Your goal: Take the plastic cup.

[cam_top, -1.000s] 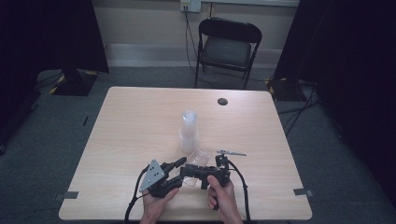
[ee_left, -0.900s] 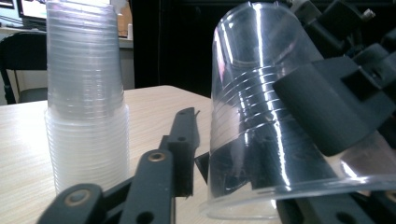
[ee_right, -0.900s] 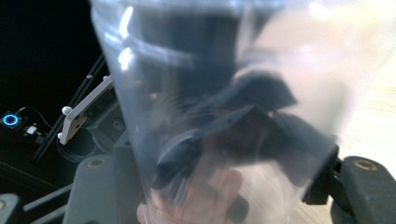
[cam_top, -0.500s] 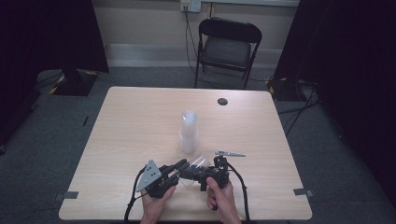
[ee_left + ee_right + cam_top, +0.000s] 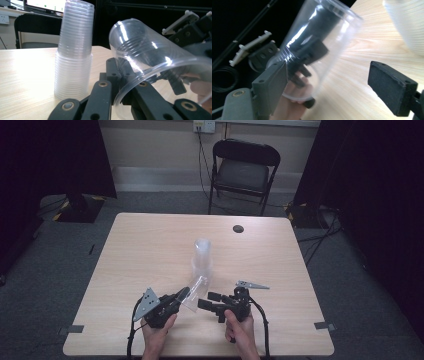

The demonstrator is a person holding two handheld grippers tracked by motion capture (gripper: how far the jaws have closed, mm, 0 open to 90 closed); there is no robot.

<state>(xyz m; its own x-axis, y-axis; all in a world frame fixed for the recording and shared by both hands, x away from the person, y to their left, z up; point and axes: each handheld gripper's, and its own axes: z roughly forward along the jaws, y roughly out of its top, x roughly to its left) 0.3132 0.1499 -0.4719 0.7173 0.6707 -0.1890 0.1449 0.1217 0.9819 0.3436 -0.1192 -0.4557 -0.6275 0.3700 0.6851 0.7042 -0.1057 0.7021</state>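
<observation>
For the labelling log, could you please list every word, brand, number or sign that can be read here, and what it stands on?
None can be read.
The single cup and the stack of cups are plain clear plastic.
The screen behind the stack shows small marks, too blurred to read.

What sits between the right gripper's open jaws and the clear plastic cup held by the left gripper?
Nothing visible. The clear plastic cup, pinched at its rim by the left gripper, lies tilted just off the right gripper, whose jaws stand open. The stack of clear cups stands farther back, off that line.
</observation>
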